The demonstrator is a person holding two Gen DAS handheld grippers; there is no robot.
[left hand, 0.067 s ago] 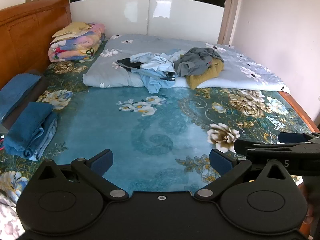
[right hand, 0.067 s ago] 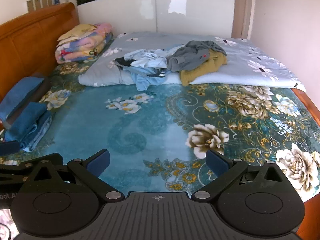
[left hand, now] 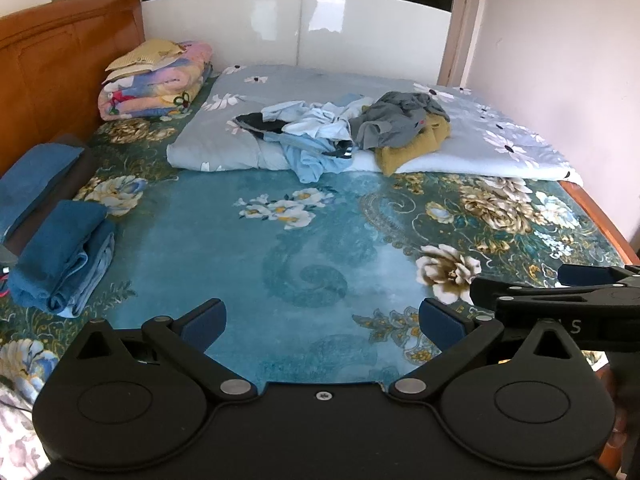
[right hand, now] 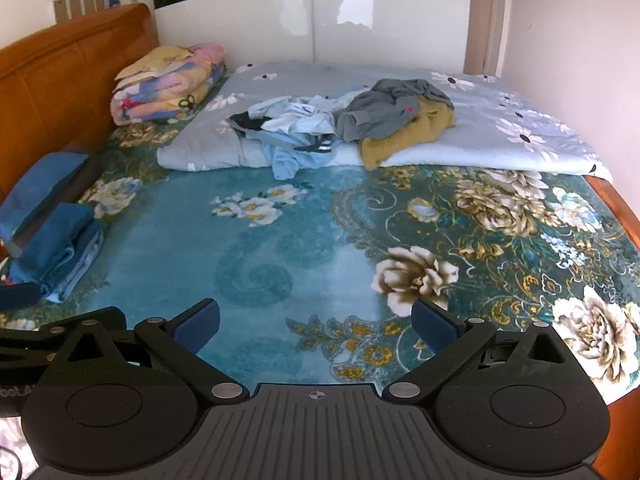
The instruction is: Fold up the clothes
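The bed [left hand: 320, 240] is covered by a teal floral spread, with a folded grey quilt [left hand: 480, 136] at its far side. A heap of unfolded clothes [left hand: 348, 132] lies on that quilt, well apart from both tools. The left hand-held gripper [left hand: 322, 320] and right hand-held gripper [right hand: 316, 320] hover at the near edge, fingers spread and empty.

A heap of unfolded clothes [left hand: 344, 128] is seen crumpled on the near edge of the folded grey floral quilt [left hand: 500, 136]. A grey garment [left hand: 394, 120] is draped over a mustard-yellow one [left hand: 412, 146] at the heap's right; pale blue pieces [left hand: 312, 136] are tangled at its left, one spilling off the quilt's edge, with a dark item [left hand: 252, 122] partly buried beneath them.
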